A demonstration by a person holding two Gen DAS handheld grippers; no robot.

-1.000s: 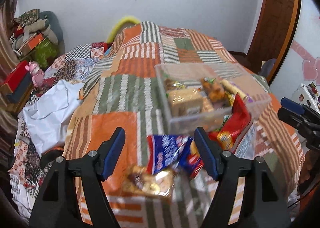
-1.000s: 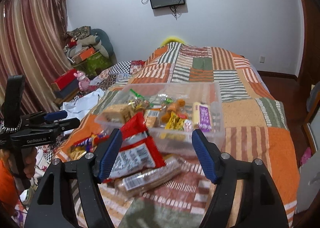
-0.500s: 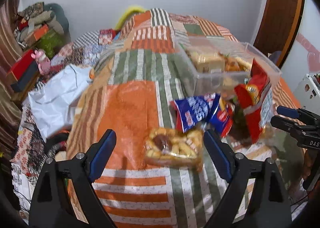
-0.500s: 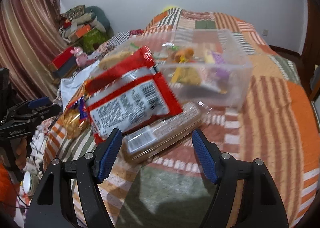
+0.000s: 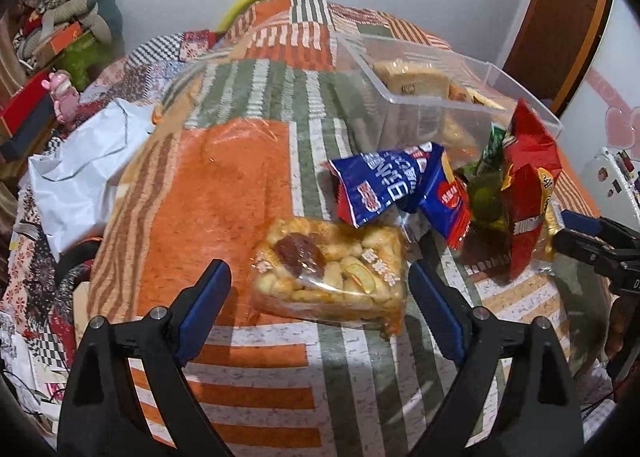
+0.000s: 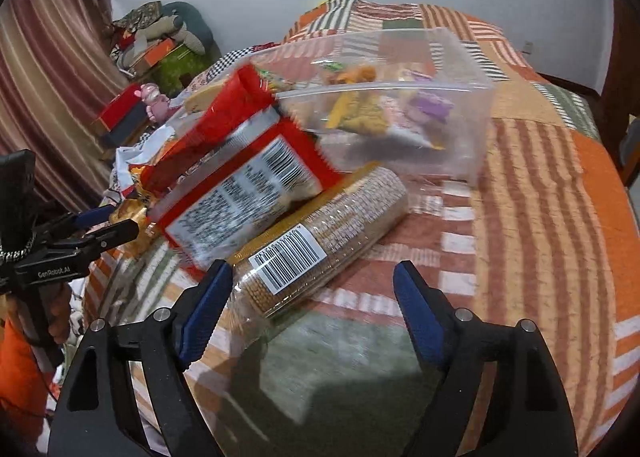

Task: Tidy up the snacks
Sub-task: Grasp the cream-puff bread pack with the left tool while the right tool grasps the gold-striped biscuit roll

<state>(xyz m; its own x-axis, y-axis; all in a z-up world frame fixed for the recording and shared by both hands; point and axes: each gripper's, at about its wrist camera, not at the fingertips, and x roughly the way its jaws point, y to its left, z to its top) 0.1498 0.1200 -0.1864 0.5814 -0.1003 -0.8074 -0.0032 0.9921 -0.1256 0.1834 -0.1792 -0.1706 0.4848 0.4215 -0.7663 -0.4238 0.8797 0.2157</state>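
Note:
A clear plastic bin (image 5: 424,101) with several snacks in it stands on the patchwork bed; it also shows in the right wrist view (image 6: 452,129). Loose snacks lie in front of it. My left gripper (image 5: 320,289) is open, its fingers either side of a clear bag of puffed biscuits (image 5: 332,273). Behind that lie a blue packet (image 5: 392,185) and a red bag (image 5: 528,185). My right gripper (image 6: 310,289) is open just in front of a cracker roll with a barcode (image 6: 320,241), which lies beside the red bag (image 6: 240,185).
The bed is covered by an orange, green and striped quilt (image 5: 224,185). A white sheet (image 5: 84,173) and boxes with a pink toy (image 5: 62,97) lie at the left. Curtains (image 6: 48,69) hang at the left, a wooden door (image 5: 560,29) at the right.
Both grippers have dropped lower and closer to the loose snacks. The biscuit bag now sits between my left fingers, the cracker roll just ahead of my right fingers.

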